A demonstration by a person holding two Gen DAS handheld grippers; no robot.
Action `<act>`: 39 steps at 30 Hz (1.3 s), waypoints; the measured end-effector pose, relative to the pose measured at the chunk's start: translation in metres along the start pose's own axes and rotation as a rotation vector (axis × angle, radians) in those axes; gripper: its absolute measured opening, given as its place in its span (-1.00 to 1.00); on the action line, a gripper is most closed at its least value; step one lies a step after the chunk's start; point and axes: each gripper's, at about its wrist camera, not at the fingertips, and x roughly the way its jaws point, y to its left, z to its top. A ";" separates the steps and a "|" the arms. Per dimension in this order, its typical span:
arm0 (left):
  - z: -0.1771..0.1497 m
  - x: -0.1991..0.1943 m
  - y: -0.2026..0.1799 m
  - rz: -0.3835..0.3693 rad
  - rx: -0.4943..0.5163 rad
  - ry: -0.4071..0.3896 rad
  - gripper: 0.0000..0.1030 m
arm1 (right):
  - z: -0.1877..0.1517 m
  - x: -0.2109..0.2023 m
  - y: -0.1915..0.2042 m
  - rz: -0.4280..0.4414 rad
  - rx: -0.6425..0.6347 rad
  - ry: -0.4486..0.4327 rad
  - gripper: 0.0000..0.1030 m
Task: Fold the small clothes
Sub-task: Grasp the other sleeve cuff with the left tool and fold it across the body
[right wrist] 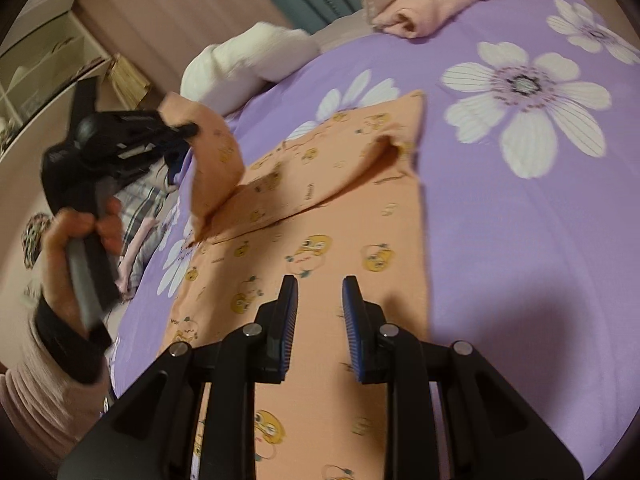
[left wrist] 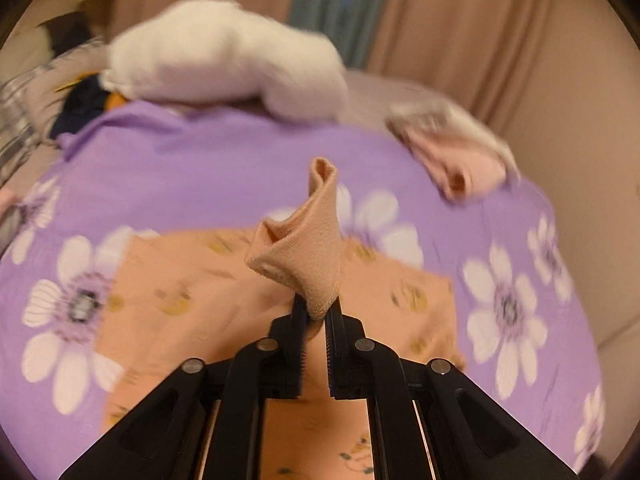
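Observation:
An orange garment (right wrist: 320, 248) printed with yellow cartoon faces lies spread on a purple flowered bedspread (right wrist: 520, 200). My left gripper (left wrist: 318, 312) is shut on one sleeve of it (left wrist: 308, 252), which stands up from the pinch in a folded cone. In the right wrist view the left gripper (right wrist: 192, 128) sits at the left, held by a hand, with that sleeve (right wrist: 216, 160) lifted off the bed. My right gripper (right wrist: 320, 284) hovers over the garment's middle, open, with nothing between its fingers.
A white bundle of cloth (left wrist: 224, 60) lies at the bed's far side. A folded pink and white pile (left wrist: 460, 156) sits at the far right corner. Dark and plaid clothes (left wrist: 48, 96) lie at the left edge. Curtains hang behind the bed.

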 end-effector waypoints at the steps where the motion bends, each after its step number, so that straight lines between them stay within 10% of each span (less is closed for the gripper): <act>1: -0.006 0.008 -0.008 0.001 0.019 0.029 -0.90 | -0.001 -0.002 -0.005 -0.004 0.011 -0.003 -0.49; 5: -0.033 0.044 -0.027 0.007 0.086 0.175 -0.80 | -0.002 -0.008 -0.018 -0.016 0.046 -0.009 -0.35; 10: -0.052 0.037 -0.028 -0.086 0.109 0.233 0.54 | 0.004 -0.010 -0.024 -0.003 0.076 -0.021 -0.12; 16: -0.061 -0.003 0.010 -0.139 0.041 0.193 0.54 | 0.025 0.006 -0.015 0.078 0.109 -0.017 -0.09; 25: -0.097 -0.051 0.107 0.014 -0.076 0.140 0.54 | 0.068 0.063 0.002 0.188 0.232 0.066 -0.09; 32: -0.111 -0.068 0.144 0.004 -0.166 0.133 0.54 | 0.078 0.116 -0.006 0.112 0.454 0.192 -0.09; 39: -0.118 -0.073 0.166 0.004 -0.207 0.130 0.54 | 0.085 0.133 0.008 0.038 0.394 0.247 -0.86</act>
